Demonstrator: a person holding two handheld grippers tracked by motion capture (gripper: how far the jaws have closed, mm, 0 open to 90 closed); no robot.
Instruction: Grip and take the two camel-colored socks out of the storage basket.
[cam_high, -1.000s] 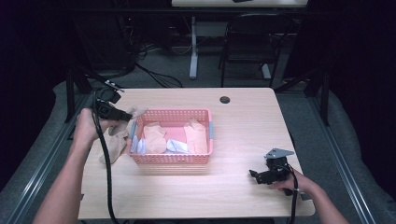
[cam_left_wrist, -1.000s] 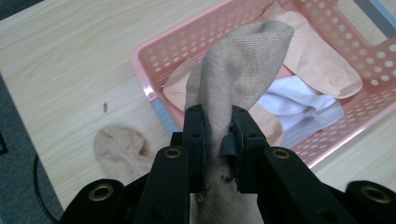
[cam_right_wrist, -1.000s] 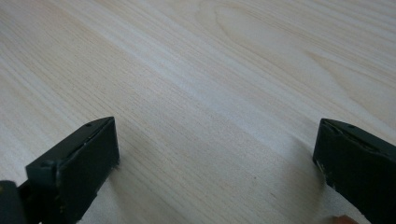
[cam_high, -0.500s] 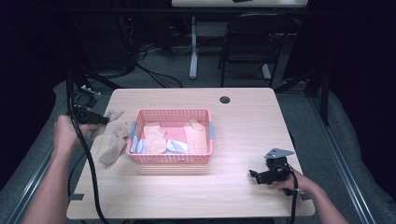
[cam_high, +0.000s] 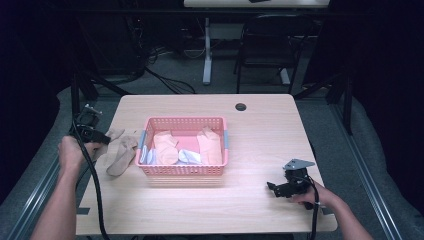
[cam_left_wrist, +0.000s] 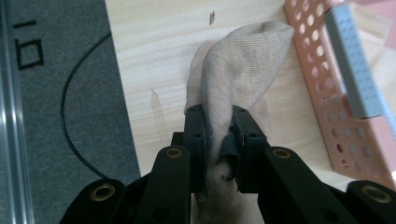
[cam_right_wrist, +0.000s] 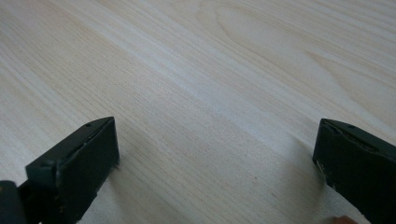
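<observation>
**Two grippers, one beige sock pinched beside the basket**

Two hand-held grippers over a light wooden table, with a pink perforated basket as the landmark near the table's middle. Left of the basket, at the table's left edge: the left gripper, clamped on a beige sock. Seen in the left gripper view with both black jaws pressed against a fold of the fabric, cloth bunched between them and rising in a hump ahead of the jaws. Just beside the basket's left wall: the rest of that sock, lying on the wood, apparently clear of the wall though hard to tell. Possibly a second beige piece next to it in the high view; too small to separate.

Inside the basket: a peach sock toward the left, another peach sock toward the right, and white fabric low between them. Grey handle on the basket's near side wall in the left gripper view.

Right of the basket and nearer the person, well apart from it: the right gripper, held low over bare wood, jaws spread wide with nothing between them. Beyond the basket, near the table's far edge: a dark round cable hole.
</observation>
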